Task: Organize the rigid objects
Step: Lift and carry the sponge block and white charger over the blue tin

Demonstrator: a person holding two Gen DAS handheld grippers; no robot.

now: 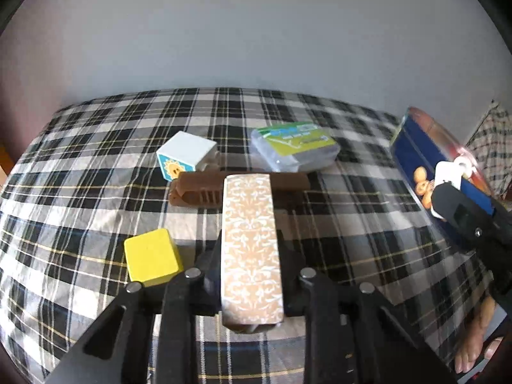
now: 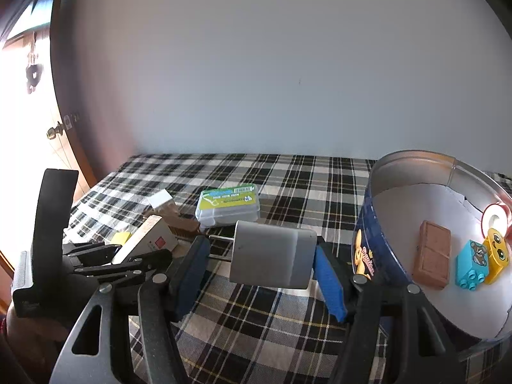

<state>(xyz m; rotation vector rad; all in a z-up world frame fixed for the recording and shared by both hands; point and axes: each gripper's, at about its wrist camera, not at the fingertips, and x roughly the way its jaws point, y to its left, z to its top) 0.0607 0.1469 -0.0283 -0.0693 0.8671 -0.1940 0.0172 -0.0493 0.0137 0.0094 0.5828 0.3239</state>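
My left gripper (image 1: 251, 256) is shut on a long box with a beige floral pattern (image 1: 249, 224), held above the plaid cloth. In the right wrist view that same box (image 2: 150, 240) sits in the left gripper (image 2: 134, 252) at the left. My right gripper (image 2: 262, 259) is shut on a grey-white plug charger (image 2: 272, 256); its prongs point at the left blue pad (image 2: 192, 272). It hovers just left of the round blue tin (image 2: 368, 224). In the left wrist view the right gripper (image 1: 448, 188) holds the charger (image 1: 448, 172) against the tin (image 1: 416, 153).
The tin holds a brown block (image 2: 432, 257), a blue brick (image 2: 472, 264), a yellow brick (image 2: 496, 252) and a tape roll (image 2: 494, 220). On the cloth lie a yellow cube (image 1: 152, 256), a white sun cube (image 1: 185, 155), a brown slotted piece (image 1: 198, 192) and a green-labelled plastic box (image 1: 294, 150).
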